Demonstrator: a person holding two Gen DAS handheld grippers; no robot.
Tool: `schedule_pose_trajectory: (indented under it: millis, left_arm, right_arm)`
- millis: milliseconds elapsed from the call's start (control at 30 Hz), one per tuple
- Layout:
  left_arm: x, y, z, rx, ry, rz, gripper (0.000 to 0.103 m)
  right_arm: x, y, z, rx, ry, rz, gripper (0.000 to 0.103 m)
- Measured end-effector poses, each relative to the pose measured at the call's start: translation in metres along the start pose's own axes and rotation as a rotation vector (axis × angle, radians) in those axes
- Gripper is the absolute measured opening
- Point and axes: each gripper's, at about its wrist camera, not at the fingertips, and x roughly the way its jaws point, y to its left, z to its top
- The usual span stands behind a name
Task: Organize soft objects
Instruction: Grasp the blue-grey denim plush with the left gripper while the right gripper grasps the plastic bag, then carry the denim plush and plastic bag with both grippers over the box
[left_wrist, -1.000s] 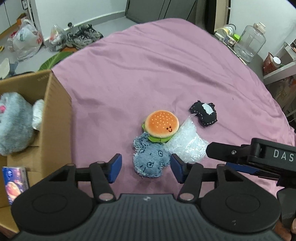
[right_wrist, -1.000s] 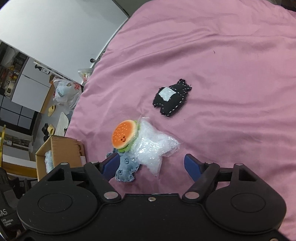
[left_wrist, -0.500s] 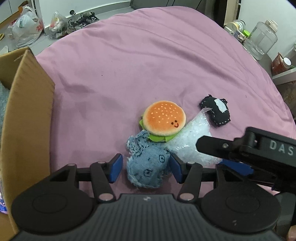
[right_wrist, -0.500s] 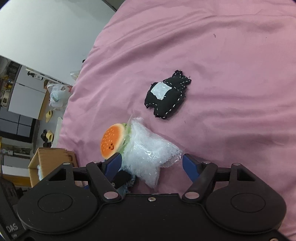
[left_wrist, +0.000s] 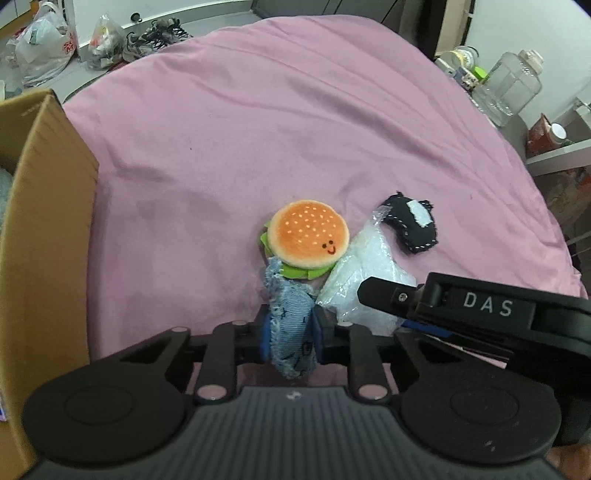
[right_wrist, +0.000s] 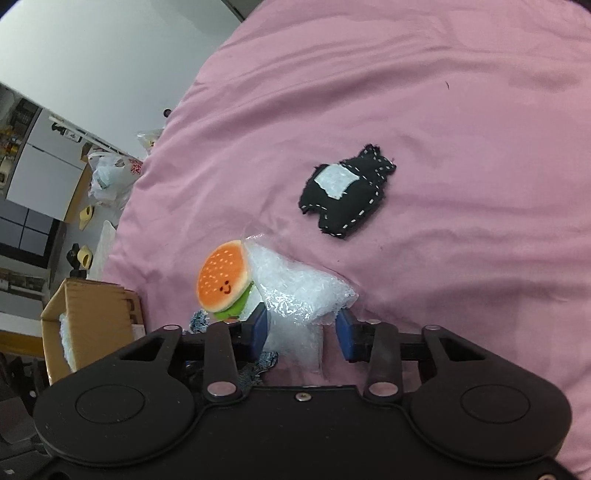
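Note:
My left gripper (left_wrist: 290, 330) is shut on a blue denim plush (left_wrist: 291, 332), squeezed upright between the blue pads. A burger plush (left_wrist: 308, 238) lies just beyond it on the pink sheet (left_wrist: 258, 129). A clear bag of white filling (left_wrist: 364, 280) lies to its right, and a black stitched plush (left_wrist: 412, 227) lies beyond. My right gripper (right_wrist: 301, 332) straddles the clear bag (right_wrist: 295, 291), its pads close against the bag's sides. The burger (right_wrist: 223, 282) and black plush (right_wrist: 347, 197) show there too.
An open cardboard box (left_wrist: 44, 229) stands at the left edge of the bed, also in the right wrist view (right_wrist: 92, 310). Plastic bags and shoes (left_wrist: 92, 40) lie on the floor beyond. Clear jars (left_wrist: 509, 88) stand at the right.
My left gripper moved forward around the denim plush and shut on it. My right gripper moved onto the clear bag and narrowed its jaws around it.

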Motion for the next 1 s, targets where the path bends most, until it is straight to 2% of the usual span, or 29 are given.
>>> schedule_pose_trajectory:
  millis: [367, 500, 1000]
  left_arm:
    - [-0.028, -0.002, -0.008, 0.023, -0.035, -0.031, 0.014]
    - [-0.04, -0.004, -0.013, 0.062, -0.06, -0.014, 0.014]
    - [-0.098, 0.01, -0.022, 0.103, -0.149, -0.025, 0.014]
  right_arm:
    - [-0.028, 0.014, -0.012, 0.003, -0.048, -0.018, 0.034]
    - [-0.038, 0.021, -0.016, -0.01, -0.061, -0.019, 0.034]
    - [-0.079, 0.053, -0.03, -0.059, -0.138, 0.003, 0.034]
